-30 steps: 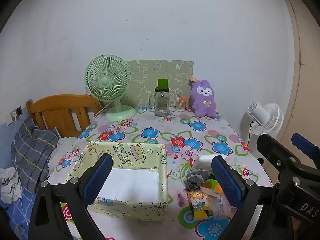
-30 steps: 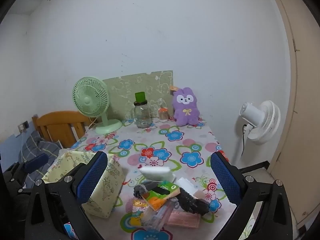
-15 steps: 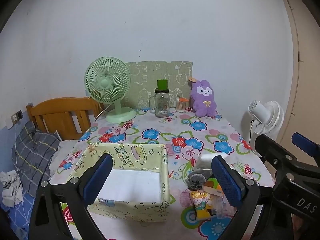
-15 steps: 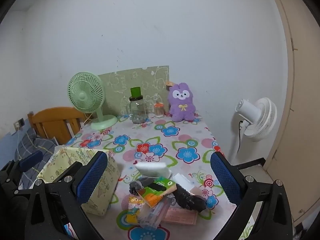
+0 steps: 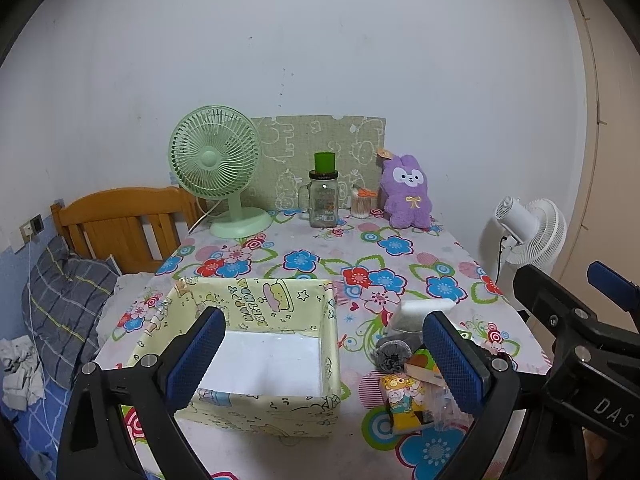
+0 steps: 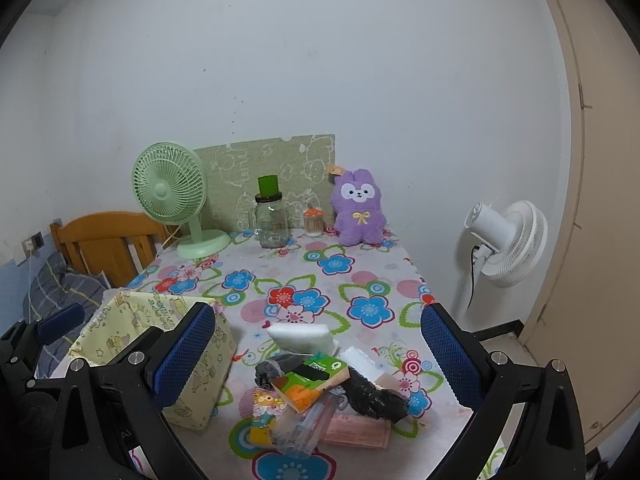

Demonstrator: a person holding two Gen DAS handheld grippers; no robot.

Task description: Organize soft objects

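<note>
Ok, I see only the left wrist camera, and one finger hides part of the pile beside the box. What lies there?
Observer: A black crumpled soft item lies at the pile's right end, partly on a pink flat packet.
Operator: Does the right gripper hold anything?
Observer: No, the right gripper is open, with nothing between its fingers.
Operator: What is on top of the pile?
Observer: A green and orange packet, partly over the grey roll.

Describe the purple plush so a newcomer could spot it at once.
Start at the flowered table and look to its far edge by the wall. The purple plush sits upright at the right end of that row, beside a small jar. It alone is furry, with a white face and yellow bow.
</note>
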